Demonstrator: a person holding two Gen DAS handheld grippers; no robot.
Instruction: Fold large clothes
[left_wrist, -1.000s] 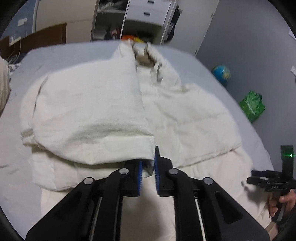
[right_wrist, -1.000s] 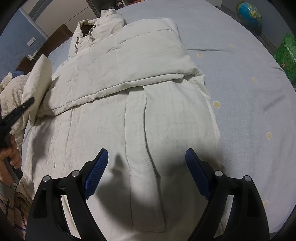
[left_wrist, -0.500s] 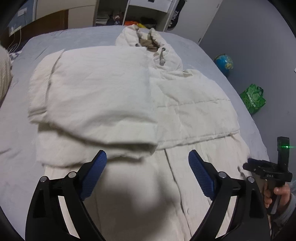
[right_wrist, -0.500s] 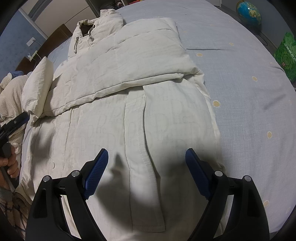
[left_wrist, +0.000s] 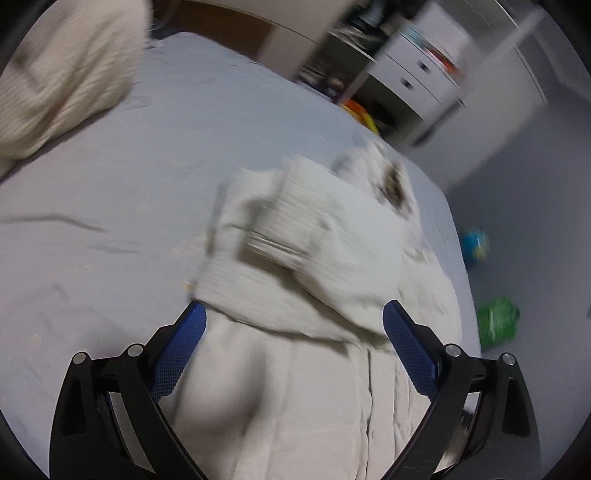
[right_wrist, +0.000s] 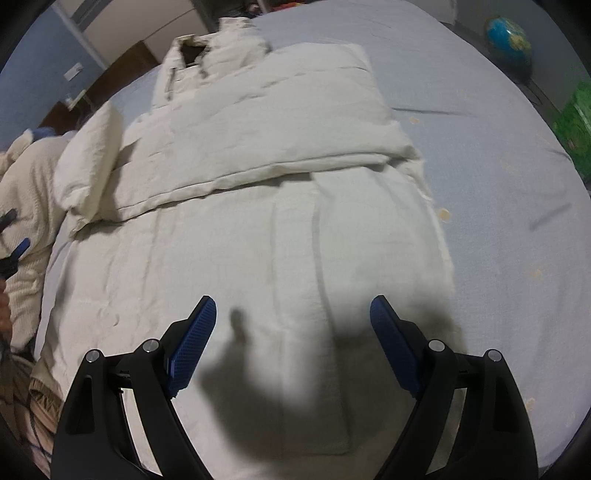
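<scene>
A pale grey-blue bedsheet (right_wrist: 480, 155) covered the bed, smooth over most of its width, with a few shallow creases and small pale yellowish spots scattered toward its right side. The cream padded coat (right_wrist: 258, 221) lay flat on it, hood (right_wrist: 218, 48) toward the far end, both sleeves folded across the chest so that their lower edges formed a ridge across the body, and the long lower panel stretched toward the camera. The right gripper (right_wrist: 291, 336) hovered above that lower panel with its blue-padded fingers (right_wrist: 192, 343) spread wide and nothing between them, its shadow falling on the fabric. The left gripper (left_wrist: 291, 354) was likewise fully spread and held nothing; its view was badly smeared by motion, showing the coat (left_wrist: 314, 266) below and to the right, with bare sheet (left_wrist: 110, 206) to the left. A cream knitted garment (left_wrist: 62, 74) was heaped at the far left corner of the bed. Beyond the bed stood a white drawer unit (left_wrist: 413, 77) beside cluttered open shelving, with a brown wooden headboard or panel (left_wrist: 229, 29) along the wall. On the floor against the grey wall (left_wrist: 535, 192) sat a blue globe (right_wrist: 509, 37) and, nearer, a green bag (left_wrist: 496, 323).
</scene>
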